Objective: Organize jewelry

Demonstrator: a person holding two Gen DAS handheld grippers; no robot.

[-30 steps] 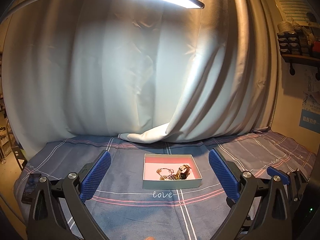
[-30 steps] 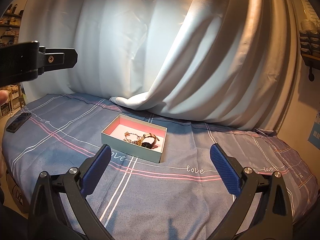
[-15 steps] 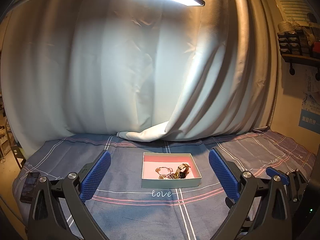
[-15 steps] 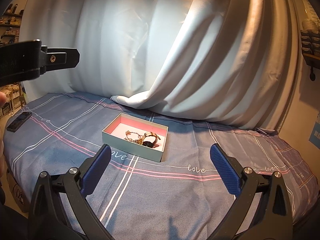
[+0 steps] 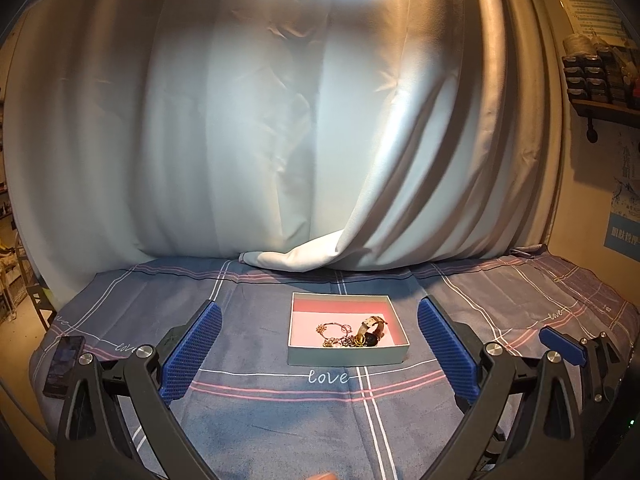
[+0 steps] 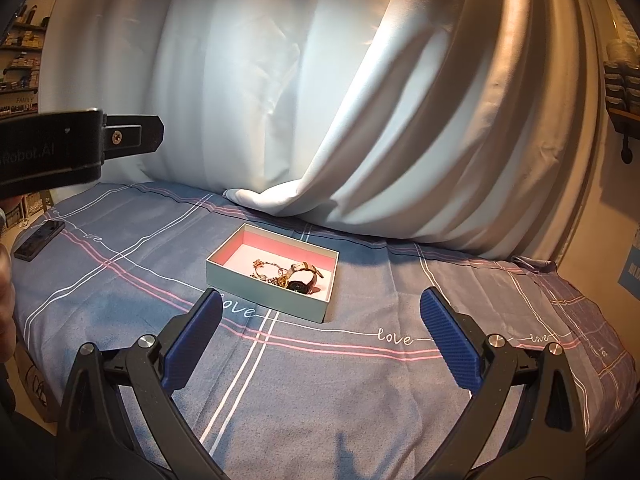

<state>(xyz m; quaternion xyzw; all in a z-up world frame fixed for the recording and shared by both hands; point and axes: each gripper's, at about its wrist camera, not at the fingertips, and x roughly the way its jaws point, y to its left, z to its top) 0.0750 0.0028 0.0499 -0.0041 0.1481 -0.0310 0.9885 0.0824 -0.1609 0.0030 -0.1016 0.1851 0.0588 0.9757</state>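
A pale green box (image 5: 347,356) with a pink lining sits on the blue cloth; it also shows in the right wrist view (image 6: 264,294). Inside lie a tangle of chain jewelry (image 5: 338,334) and a watch (image 5: 372,332) with a dark face; in the right wrist view the chains (image 6: 268,274) lie left of the watch (image 6: 304,280). My left gripper (image 5: 320,354) is open and empty, held just in front of the box. My right gripper (image 6: 320,336) is open and empty, near the box's front right.
A dark phone (image 5: 64,366) lies at the cloth's left edge, seen also in the right wrist view (image 6: 39,240). A white curtain (image 5: 280,160) hangs behind the table, its hem on the cloth. A wall shelf (image 5: 604,80) is at the right. The left tool's body (image 6: 60,148) shows at left.
Both views have shifted slightly: the box sits a little higher in each. Both grippers stay open and empty.
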